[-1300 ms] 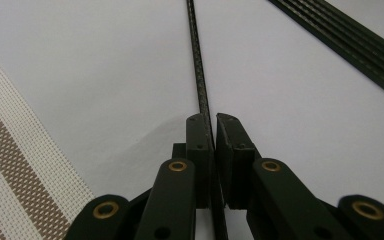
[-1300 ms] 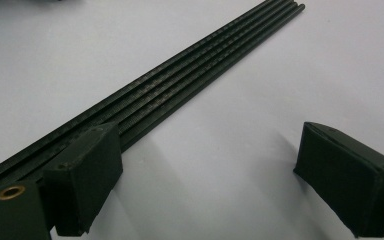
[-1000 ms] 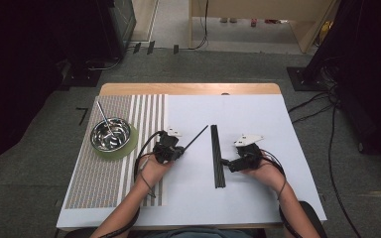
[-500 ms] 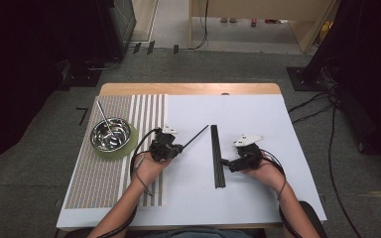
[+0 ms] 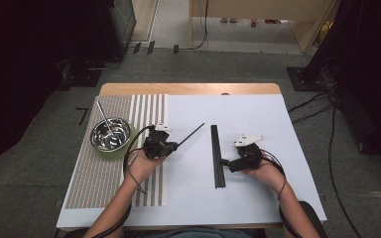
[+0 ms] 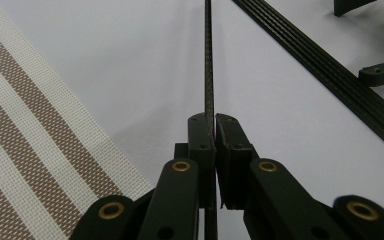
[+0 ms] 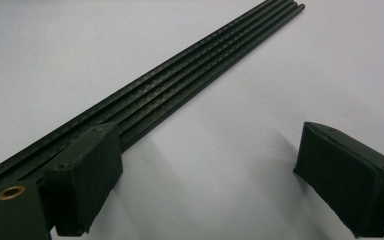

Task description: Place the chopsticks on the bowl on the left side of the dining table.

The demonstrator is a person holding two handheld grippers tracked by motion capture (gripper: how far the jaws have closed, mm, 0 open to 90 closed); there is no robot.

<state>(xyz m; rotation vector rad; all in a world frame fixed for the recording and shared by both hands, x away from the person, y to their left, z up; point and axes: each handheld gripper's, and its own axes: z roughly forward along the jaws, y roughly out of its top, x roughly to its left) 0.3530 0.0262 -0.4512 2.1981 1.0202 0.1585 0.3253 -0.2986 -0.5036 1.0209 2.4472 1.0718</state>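
Rods first: the bundle of thin black carbon rods [image 5: 218, 156] lies lengthwise on the white table [image 5: 258, 198], touching your right gripper [image 7: 200, 175], whose jaws gape. Your left gripper [image 5: 171, 147] is clenched on one thin black rod [image 5: 191, 135], angled up-right, away from the steel bowl [image 5: 110, 134].

On the white table top [image 5: 258, 124] the far half and the right edge are open for a hand. In the middle the row of thin black rods [image 5: 218, 156] lies as a long barrier from near to far. At the left, the round steel bowl [image 5: 110, 134] blocks the striped woven mat [image 5: 99, 183].
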